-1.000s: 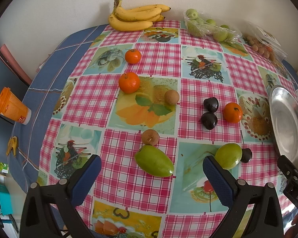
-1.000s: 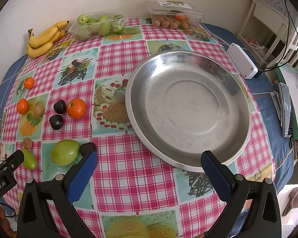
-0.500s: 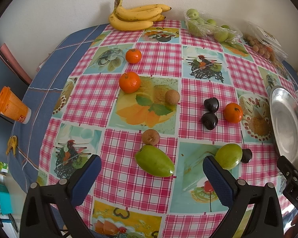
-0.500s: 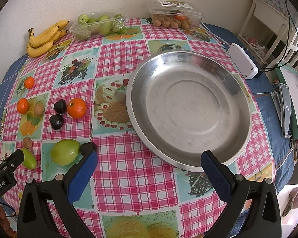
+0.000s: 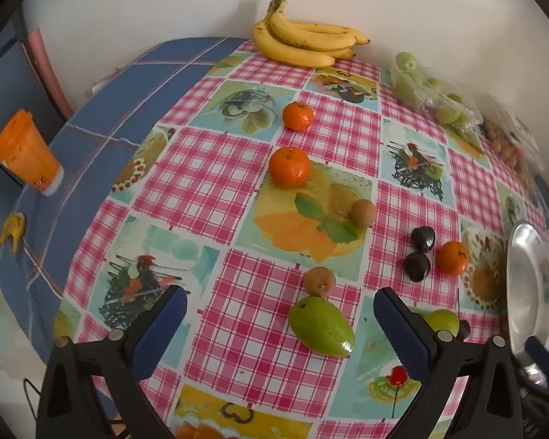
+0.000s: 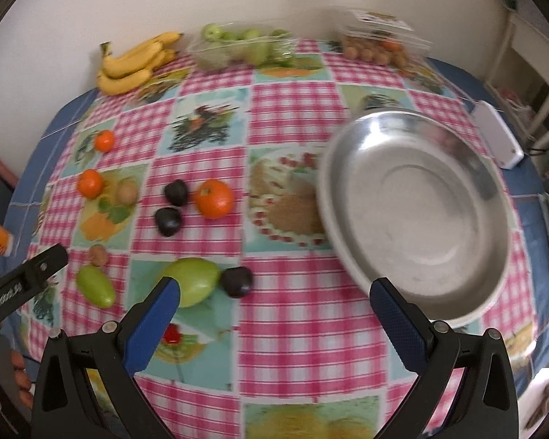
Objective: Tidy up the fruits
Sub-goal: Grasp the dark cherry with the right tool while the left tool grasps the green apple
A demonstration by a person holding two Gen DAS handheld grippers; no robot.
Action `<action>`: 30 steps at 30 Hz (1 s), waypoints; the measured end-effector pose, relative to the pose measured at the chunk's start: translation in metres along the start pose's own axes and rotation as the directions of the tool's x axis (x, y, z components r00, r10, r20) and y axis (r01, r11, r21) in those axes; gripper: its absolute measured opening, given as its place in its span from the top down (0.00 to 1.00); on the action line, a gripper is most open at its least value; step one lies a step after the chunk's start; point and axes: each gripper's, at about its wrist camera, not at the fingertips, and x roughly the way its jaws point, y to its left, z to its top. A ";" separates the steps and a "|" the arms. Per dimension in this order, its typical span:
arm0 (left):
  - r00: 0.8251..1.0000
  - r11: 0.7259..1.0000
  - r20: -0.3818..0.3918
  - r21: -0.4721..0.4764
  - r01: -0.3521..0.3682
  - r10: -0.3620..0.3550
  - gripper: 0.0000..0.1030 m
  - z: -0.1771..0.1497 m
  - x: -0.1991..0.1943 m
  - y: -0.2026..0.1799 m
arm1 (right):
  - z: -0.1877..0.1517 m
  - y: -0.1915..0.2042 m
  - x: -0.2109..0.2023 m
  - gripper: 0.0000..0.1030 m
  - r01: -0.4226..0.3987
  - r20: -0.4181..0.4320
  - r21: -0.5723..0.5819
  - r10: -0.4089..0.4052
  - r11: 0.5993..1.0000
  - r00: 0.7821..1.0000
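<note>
Loose fruit lies on the checked tablecloth. In the left wrist view a long green mango (image 5: 321,325) sits just right of centre between the fingers of my open left gripper (image 5: 280,303), with a brown fruit (image 5: 319,281) behind it. My right gripper (image 6: 274,292) is open and empty. A round green fruit (image 6: 195,281) lies by its left finger, touching a dark plum (image 6: 237,281). Two more plums (image 6: 168,221) and an orange (image 6: 215,198) lie farther back. The empty steel bowl (image 6: 413,212) stands to the right.
Bananas (image 5: 307,42), a bag of green fruit (image 6: 245,47) and a clear box of small brown fruit (image 6: 377,49) line the far wall. Two tangerines (image 5: 289,167) lie mid-table. An orange cup (image 5: 25,155) stands off the left edge, a white device (image 6: 497,139) beyond the bowl.
Both grippers have swung to the left. The bowl has slid from the centre to the right of the right wrist view, which is now blurred. No fruit has moved.
</note>
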 end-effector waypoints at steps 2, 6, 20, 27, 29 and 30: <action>1.000 1.000 -0.015 -0.009 0.007 -0.007 0.00 0.000 0.004 0.000 | 0.001 0.007 0.004 0.00 -0.017 -0.010 -0.020 0.017 1.000 1.000; 0.997 1.000 -0.078 0.021 0.023 -0.022 0.00 -0.004 0.014 -0.006 | 0.000 0.015 0.015 0.00 -0.037 -0.051 -0.047 0.034 0.998 0.998; 0.974 0.992 -0.186 -0.026 0.125 -0.127 0.17 -0.011 0.031 -0.010 | 0.002 0.004 0.034 0.40 -0.087 -0.133 0.019 0.089 0.996 0.987; 0.964 0.988 -0.217 -0.031 0.153 -0.156 0.35 -0.011 0.040 -0.017 | 0.006 0.005 0.037 0.51 -0.089 -0.128 0.017 0.090 0.996 0.988; 0.963 0.987 -0.220 -0.033 0.155 -0.158 0.41 -0.011 0.041 -0.017 | 0.005 0.005 0.041 0.55 -0.094 -0.145 0.017 0.096 0.995 0.985; 0.962 0.987 -0.222 -0.034 0.154 -0.158 0.43 -0.011 0.042 -0.017 | 0.004 0.006 0.044 0.56 -0.094 -0.157 0.014 0.095 0.996 0.983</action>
